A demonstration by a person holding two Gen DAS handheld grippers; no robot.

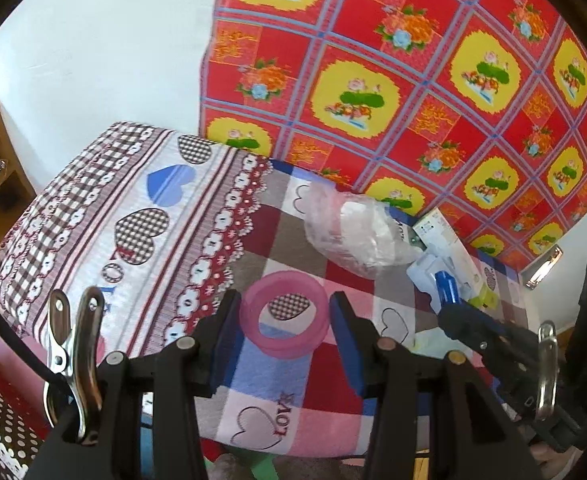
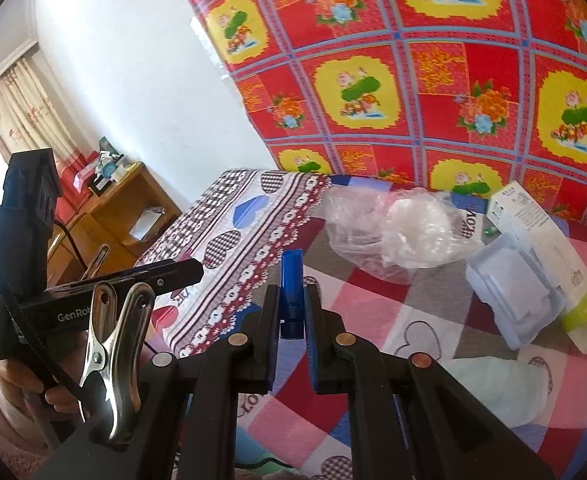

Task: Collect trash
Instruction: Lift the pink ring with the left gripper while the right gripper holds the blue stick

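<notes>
Pinched between the pads of the left gripper (image 1: 285,305) sits a pink ring (image 1: 289,346). The jaws stand about halfway apart and press on its outer rim from both sides. The ring hangs in front of the clear plastic bag (image 1: 357,236), on its near-left side, above the checked blanket (image 1: 313,396). It looks like rigid, light plastic, smooth enough to slip, so a squeeze across its widest part seems the safest hold.

Left of the bag lies a pillow (image 1: 133,208) printed with hearts, which is no trash.

The bag itself is crumpled, thin and nearly weightless. It will collapse under the pads, so a bunched fold near its top is probably the best place to take it.

Right of the bag rests a clear blister pack (image 2: 509,292) on a white card (image 2: 533,220). It seems stiff but springy, and is easiest taken by the flat card edge. In front of the bag and to its right, a pale, soft wrapper (image 2: 501,384) lies flat on the blanket and may need pinching up.

The right gripper (image 2: 291,296), also near-right of the bag, is clamped almost fully together on a narrow blue plastic piece (image 2: 292,268) that stands upright between its jaws.
</notes>
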